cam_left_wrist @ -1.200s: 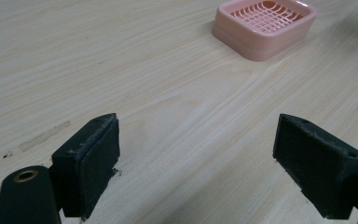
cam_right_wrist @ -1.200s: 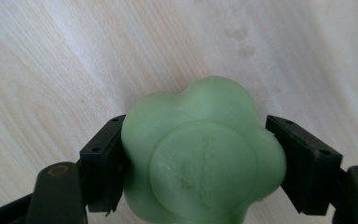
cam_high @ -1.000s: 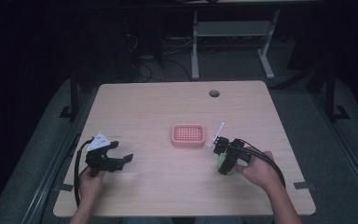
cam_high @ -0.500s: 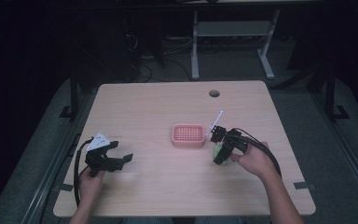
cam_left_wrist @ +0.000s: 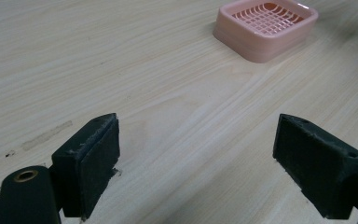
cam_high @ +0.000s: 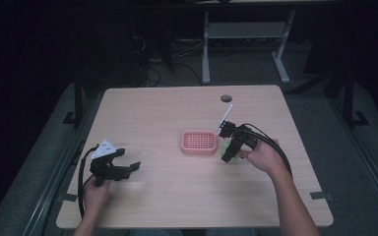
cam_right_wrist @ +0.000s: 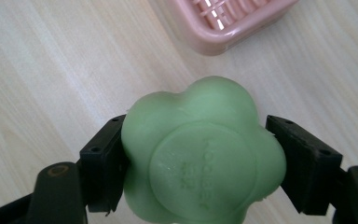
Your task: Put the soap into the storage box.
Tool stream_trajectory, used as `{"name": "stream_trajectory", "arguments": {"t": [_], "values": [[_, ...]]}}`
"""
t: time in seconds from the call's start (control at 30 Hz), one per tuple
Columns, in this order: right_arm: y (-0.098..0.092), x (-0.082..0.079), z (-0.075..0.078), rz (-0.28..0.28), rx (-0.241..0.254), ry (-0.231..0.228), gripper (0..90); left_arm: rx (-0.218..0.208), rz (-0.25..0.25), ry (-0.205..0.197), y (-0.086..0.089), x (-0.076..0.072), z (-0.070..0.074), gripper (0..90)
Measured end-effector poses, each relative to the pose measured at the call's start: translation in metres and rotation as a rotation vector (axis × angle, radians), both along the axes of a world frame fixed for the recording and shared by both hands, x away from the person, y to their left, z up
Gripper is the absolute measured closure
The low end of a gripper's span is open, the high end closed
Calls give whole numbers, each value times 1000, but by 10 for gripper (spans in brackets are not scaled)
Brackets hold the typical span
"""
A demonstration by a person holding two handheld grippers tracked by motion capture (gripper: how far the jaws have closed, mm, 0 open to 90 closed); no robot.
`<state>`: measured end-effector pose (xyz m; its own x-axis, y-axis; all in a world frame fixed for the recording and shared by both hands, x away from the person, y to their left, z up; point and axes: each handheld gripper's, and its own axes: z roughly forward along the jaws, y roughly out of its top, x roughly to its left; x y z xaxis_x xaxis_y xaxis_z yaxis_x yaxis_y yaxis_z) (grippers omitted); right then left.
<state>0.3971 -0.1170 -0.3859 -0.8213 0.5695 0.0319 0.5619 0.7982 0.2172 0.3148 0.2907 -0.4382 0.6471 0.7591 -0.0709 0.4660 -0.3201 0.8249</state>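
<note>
Moved since earlier: right gripper (cam_high: 228, 149) with the green soap (cam_high: 229, 156) has shifted from the lower right of the table toward the middle of the frame, and now sits just beside the right edge of the pink tray (cam_high: 198, 142); left gripper (cam_high: 119, 165) and the tray have kept their places.

High view, table: light wooden table (cam_high: 177, 108) fills the centre of the frame, with a dark round hole (cam_high: 226, 98) near its far edge, upper right of centre.
High view, tray: pink, with a grid top, at the middle of the table.
High view, right gripper: right of centre, held in the person's right hand (cam_high: 262, 156), a white stick (cam_high: 225, 117) rising from it toward the upper part of the frame; the soap shows as a small green shape at its lower tip, close over the table.
High view, left gripper: lower left of the frame, in the left hand (cam_high: 96, 188), jaws pointing right and spread.

Left gripper view, jaws: set wide apart at the bottom corners of the frame, bare table between them, nothing held.
Left gripper view, tray: upper right of the frame, well apart from the jaws.

Right gripper view, soap: flower-shaped green soap (cam_right_wrist: 200, 158) at lower centre, clamped between the two black jaws, one pressing each side.
Right gripper view, tray: corner of the pink tray (cam_right_wrist: 233, 23) at the top of the frame, near the soap but not touching it.
</note>
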Motion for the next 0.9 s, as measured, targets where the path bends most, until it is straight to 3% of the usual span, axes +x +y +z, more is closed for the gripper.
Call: {"name": "stream_trajectory", "arguments": {"t": [0.4,0.9], "values": [[9,15,8,1,17,1,259,-4,3,-6,0,0,0,143],[31,30,15,29,-15,-7,258,-7,4,-6,1,0,0,144]]}}
